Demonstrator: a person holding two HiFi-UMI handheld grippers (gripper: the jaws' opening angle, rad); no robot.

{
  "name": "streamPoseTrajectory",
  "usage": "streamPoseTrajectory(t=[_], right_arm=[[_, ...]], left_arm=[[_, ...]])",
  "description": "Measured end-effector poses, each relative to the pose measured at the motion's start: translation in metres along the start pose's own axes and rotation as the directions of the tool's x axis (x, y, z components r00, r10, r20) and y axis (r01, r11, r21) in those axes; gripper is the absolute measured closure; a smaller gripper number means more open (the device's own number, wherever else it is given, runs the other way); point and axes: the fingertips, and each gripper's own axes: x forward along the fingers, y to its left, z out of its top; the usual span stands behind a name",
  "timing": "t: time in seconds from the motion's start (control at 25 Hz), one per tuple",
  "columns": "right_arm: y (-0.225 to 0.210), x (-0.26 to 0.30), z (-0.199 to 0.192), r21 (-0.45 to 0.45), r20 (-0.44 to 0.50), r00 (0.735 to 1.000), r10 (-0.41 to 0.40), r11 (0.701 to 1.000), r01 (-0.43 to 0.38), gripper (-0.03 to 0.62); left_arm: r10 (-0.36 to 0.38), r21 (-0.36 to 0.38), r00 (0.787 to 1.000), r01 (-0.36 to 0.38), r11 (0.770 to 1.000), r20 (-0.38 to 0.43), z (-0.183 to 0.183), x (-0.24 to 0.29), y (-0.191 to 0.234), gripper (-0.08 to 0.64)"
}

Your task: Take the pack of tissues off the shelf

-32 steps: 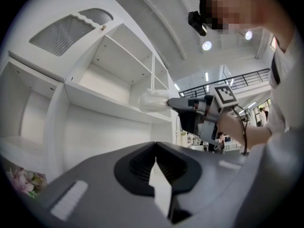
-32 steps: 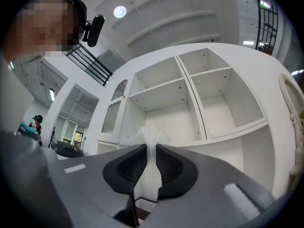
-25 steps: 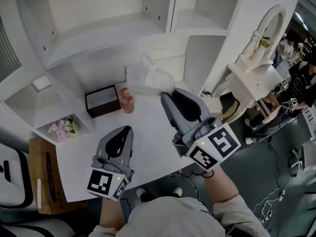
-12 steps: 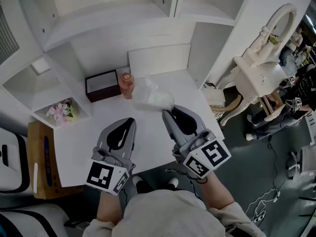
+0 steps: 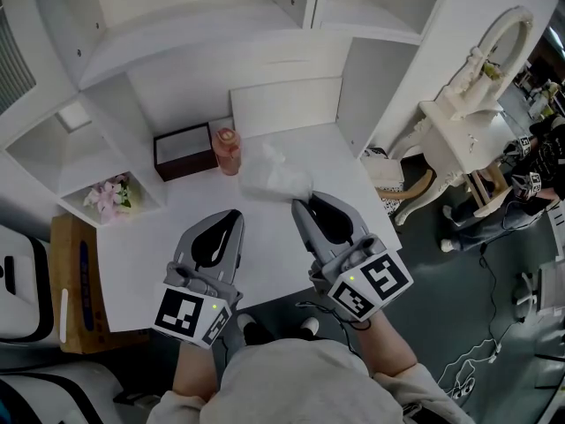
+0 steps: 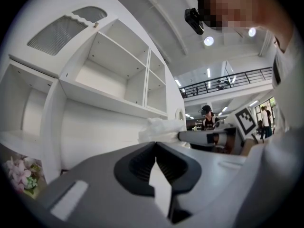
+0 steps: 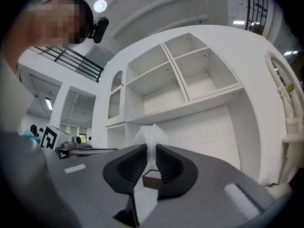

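The pack of tissues (image 5: 275,177) is a soft white, crinkled plastic bundle held over the white desk top (image 5: 168,254), in front of the shelf unit. My right gripper (image 5: 298,203) is shut on its near end. In the right gripper view the pack (image 7: 151,134) sticks up between the nearly closed jaws of the right gripper (image 7: 151,147). My left gripper (image 5: 233,216) hovers to the left over the desk, shut and holding nothing. The left gripper view shows the tips of the left gripper (image 6: 155,144) together, with the pack (image 6: 159,128) beyond them.
A dark brown box (image 5: 184,151) and a pink jar (image 5: 228,151) stand at the back of the desk. Pink flowers (image 5: 110,198) sit in a low side shelf. A white dressing table with a mirror (image 5: 472,104) stands at the right, a brown paper bag (image 5: 75,299) at the left.
The right gripper has drawn back towards me with the pack of tissues, away from the shelf and down over the desk. The left gripper has barely moved.
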Motion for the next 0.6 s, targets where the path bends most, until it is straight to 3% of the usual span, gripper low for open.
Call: streamPoseTrajectory(t=[0.6], right_arm=[[0.0090,-0.0063,-0.0029,0.028,0.002,1.000,0.015,0.999,-0.015,0.532]], left_arm=[[0.000,0.013,1.000,0.000,1.000,0.008,0.0038,-0.0052,-0.0029,0.558]])
